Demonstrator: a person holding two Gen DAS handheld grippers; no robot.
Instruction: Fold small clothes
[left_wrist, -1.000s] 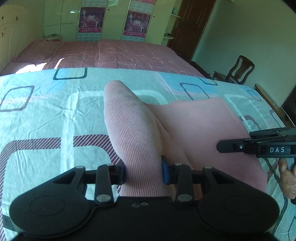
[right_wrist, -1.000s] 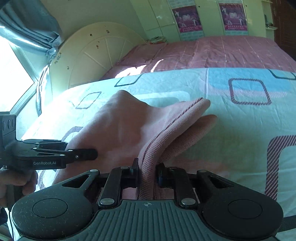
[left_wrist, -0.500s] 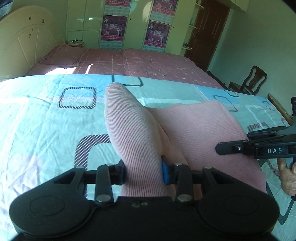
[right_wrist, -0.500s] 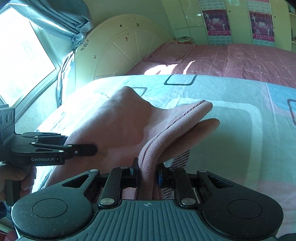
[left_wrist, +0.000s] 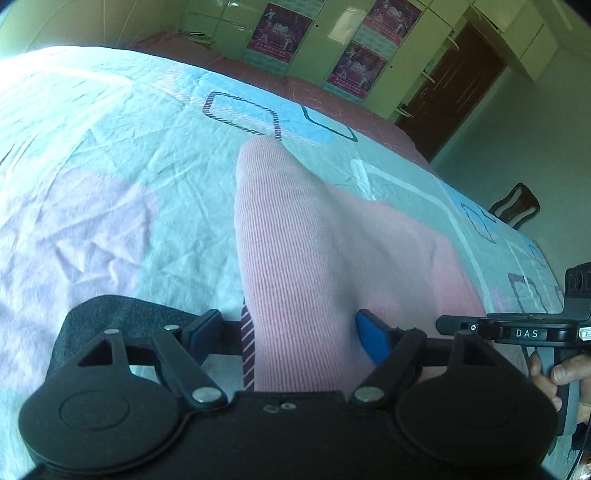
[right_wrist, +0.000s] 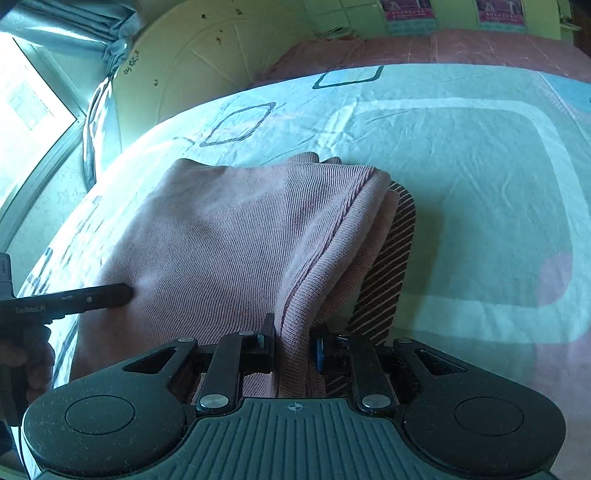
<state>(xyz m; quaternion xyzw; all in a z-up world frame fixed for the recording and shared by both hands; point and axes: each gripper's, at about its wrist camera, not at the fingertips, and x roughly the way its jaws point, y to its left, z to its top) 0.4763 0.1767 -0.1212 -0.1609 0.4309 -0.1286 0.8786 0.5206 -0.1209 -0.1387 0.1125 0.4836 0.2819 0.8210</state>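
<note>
Bedsheet (right_wrist: 461, 177), right gripper (left_wrist: 480, 326) marked "DAS"

Right gripper (right_wrist: 293, 341), black two-finger tool: jaws clamped on the ribbed hem of a pink knit garment (right_wrist: 229, 236). Garment lies folded on a pale blue patterned bedsheet (right_wrist: 461, 155), hem edge running toward the camera. Left gripper's (right_wrist: 123, 291) black finger tip touches the garment's left side.

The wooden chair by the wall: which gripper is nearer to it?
Right. The right gripper lies toward the wooden chair; the left gripper, jaws opening around the pink garment, is further away.
</note>
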